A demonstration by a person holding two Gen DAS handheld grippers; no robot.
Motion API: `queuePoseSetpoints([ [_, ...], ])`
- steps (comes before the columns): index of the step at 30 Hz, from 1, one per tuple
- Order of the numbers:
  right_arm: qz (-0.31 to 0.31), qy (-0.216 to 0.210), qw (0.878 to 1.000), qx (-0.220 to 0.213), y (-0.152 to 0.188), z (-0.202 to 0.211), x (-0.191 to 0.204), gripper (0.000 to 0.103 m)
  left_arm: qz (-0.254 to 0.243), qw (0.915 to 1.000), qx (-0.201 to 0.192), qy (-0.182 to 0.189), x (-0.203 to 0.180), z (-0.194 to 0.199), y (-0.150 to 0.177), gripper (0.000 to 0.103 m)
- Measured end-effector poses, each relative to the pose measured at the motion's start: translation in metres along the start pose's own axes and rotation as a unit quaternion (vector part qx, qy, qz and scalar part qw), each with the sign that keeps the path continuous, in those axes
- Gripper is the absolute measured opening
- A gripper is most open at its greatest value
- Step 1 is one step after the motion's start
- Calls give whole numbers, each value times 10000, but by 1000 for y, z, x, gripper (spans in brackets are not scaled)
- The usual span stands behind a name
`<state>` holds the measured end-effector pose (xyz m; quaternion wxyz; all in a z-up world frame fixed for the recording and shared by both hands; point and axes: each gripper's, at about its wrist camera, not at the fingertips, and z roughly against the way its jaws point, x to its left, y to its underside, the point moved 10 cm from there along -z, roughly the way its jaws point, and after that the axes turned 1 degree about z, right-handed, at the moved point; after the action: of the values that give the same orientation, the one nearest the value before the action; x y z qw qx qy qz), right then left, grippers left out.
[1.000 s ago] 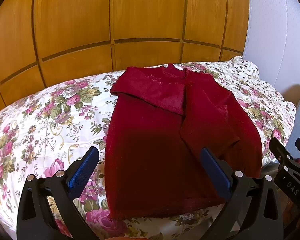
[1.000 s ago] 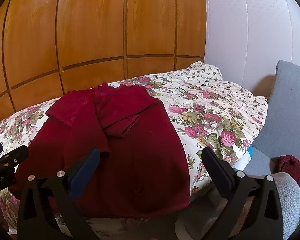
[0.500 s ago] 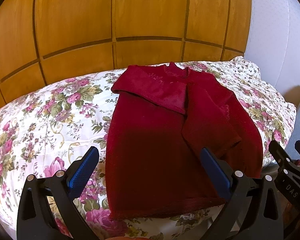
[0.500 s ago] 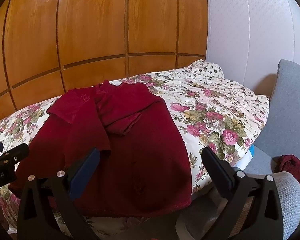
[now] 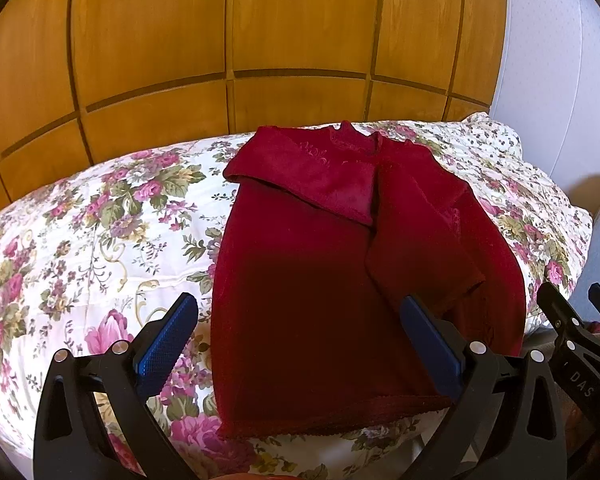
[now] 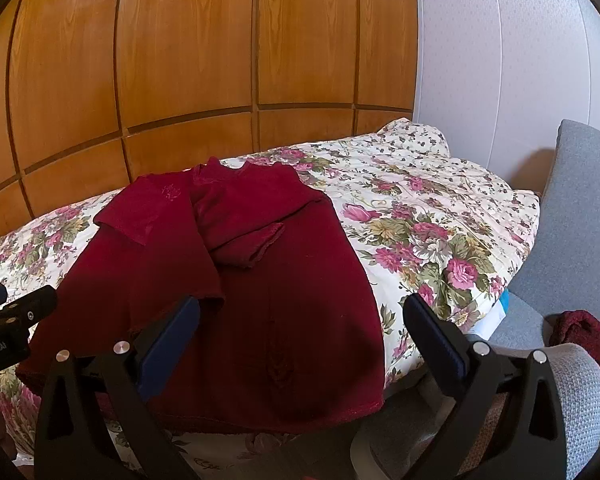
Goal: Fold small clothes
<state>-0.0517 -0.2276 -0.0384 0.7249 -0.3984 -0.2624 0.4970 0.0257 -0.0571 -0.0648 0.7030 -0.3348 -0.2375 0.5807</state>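
A dark red sweater (image 5: 320, 272) lies flat on the floral quilt (image 5: 100, 232), collar at the far end, both sleeves folded in over its body. It also shows in the right wrist view (image 6: 260, 300). My left gripper (image 5: 298, 340) is open and empty, hovering above the sweater's near hem. My right gripper (image 6: 300, 332) is open and empty, above the sweater's near right corner. The right gripper shows at the right edge of the left wrist view (image 5: 580, 352); the left gripper shows at the left edge of the right wrist view (image 6: 8, 320).
A wooden panelled wall (image 5: 260, 40) stands behind the bed. A white padded wall (image 6: 500, 60) is on the right. A grey chair (image 6: 572, 220) stands beside the bed with another dark red garment (image 6: 584, 332) on its seat.
Both grippers have drifted slightly; the view shifted a little. The sweater has not moved and both grippers stay open.
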Motion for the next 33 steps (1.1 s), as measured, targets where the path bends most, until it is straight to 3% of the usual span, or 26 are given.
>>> queuePoseSetpoints([
  [29,20,-5,10000,6,1,-1,1,101,75,9999,125,3,-1,-5,7,100],
  [33,16,-7,10000,12,1,-1,1,101,88,9999,-22,-95,1,-2,5,100],
])
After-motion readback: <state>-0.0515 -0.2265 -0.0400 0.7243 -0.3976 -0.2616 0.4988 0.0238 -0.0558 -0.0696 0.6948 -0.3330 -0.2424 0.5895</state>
